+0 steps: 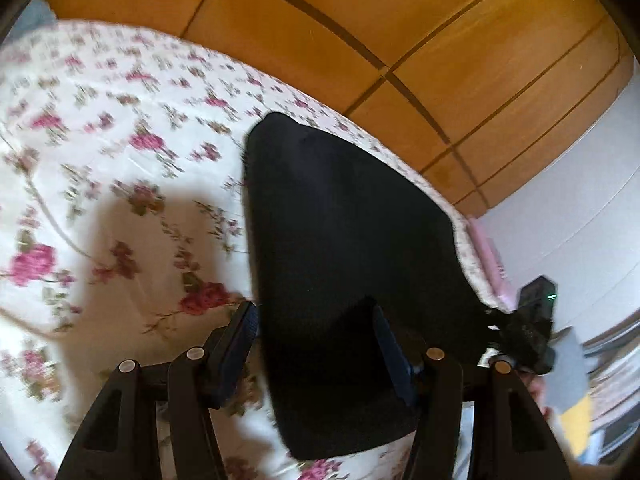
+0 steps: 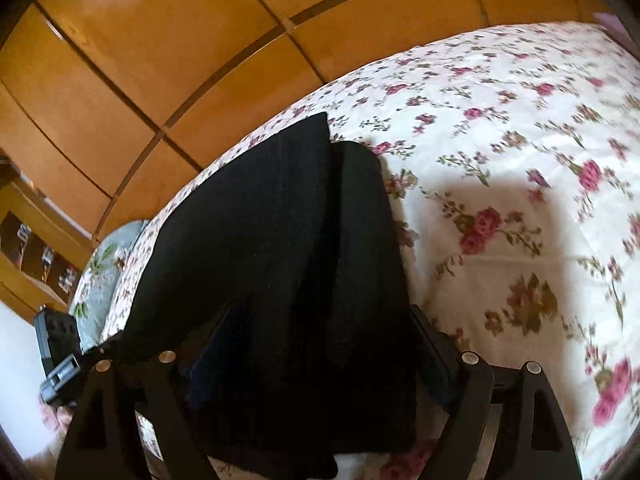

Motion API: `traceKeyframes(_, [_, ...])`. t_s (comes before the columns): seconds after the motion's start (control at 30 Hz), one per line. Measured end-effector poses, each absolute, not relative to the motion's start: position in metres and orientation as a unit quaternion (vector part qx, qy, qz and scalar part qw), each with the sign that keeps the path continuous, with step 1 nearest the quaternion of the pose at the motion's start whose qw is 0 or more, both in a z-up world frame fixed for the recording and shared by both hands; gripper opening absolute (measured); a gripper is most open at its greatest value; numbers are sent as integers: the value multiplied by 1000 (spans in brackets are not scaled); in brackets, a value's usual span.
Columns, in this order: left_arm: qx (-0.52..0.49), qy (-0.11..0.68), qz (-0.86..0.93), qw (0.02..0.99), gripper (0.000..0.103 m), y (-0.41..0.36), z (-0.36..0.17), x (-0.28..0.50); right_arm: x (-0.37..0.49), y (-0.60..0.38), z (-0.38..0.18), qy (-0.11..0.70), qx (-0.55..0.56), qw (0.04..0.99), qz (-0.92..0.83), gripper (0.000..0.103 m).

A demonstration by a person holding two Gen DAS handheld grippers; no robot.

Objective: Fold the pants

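Note:
Black pants [image 1: 340,208] lie folded into a long strip on a bed with a white sheet printed with pink roses [image 1: 100,140]. My left gripper [image 1: 313,308] stands open over the near end of the strip, with cloth under and between its fingers but not pinched. In the right wrist view the pants [image 2: 260,220] show two overlapping layers. My right gripper [image 2: 323,308] is open too, and its fingers straddle the near end of the cloth. Each view catches the other gripper at its edge, the right one [image 1: 534,320] and the left one [image 2: 56,352].
Orange-brown wooden wardrobe doors [image 1: 360,20] rise just beyond the far edge of the bed. A pale floral pillow [image 2: 104,276] lies at one end, with a wooden shelf unit [image 2: 36,248] behind it. A white wall [image 1: 580,200] and some clutter show beyond the other end.

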State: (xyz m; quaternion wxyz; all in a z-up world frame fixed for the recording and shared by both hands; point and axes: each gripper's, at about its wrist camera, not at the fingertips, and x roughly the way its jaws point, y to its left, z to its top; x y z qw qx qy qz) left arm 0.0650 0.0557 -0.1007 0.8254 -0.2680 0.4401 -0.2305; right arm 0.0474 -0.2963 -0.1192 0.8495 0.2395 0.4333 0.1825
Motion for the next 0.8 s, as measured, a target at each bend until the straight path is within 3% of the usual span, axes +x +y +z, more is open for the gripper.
traceKeyframes(0.13, [-320,452,-249,795,66,61,-115,73,51,-292,-120,432,229,854,179,77])
traceKeyframes(0.43, [-318,427,-261,805,68,51,-109,68,48,-290,-120,412,231,862,184,63])
traceKeyframes(0.5, [-299,424,-254,816,64,45,-109,68,45,-291,-118,406,226,866,183,59])
traceKeyframes(0.57, [-273,416,-243,833,44,40,-98,65,41,-289,-113,399,220,872,180,51])
traceKeyframes(0.63, [-244,403,-235,850,33,37,-82,63,38,-288,-105,387,221,877,178,48])
traceKeyframes(0.8, [-184,357,-244,883,31,27,-42,57,28,-272,-77,351,183,899,185,45])
